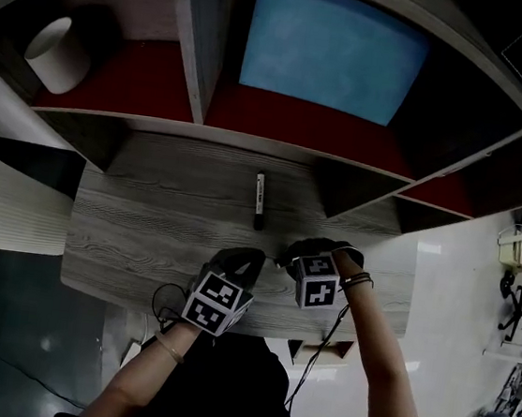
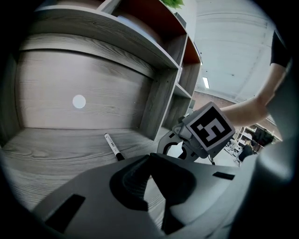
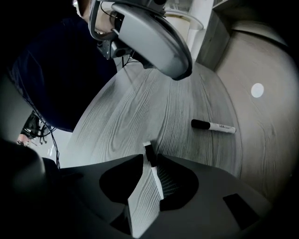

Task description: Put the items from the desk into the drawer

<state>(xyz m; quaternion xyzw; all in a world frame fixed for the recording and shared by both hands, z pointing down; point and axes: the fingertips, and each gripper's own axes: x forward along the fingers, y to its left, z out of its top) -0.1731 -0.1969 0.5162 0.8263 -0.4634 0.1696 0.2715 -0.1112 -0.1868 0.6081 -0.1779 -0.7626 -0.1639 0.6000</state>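
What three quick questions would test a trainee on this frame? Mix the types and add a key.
1. How many markers are in view?
2. True or false: the left gripper holds a marker.
3. Where is the marker nearest the right gripper? A. on a red shelf. B. between that gripper's parted jaws. C. under the left gripper.

Key:
1. Two. One lies free on the desk, ahead of both grippers. The other is at the right gripper.
2. False. Its jaws are together, with nothing between them.
3. B. It sits against one jaw, and the other jaw stands clear of it.
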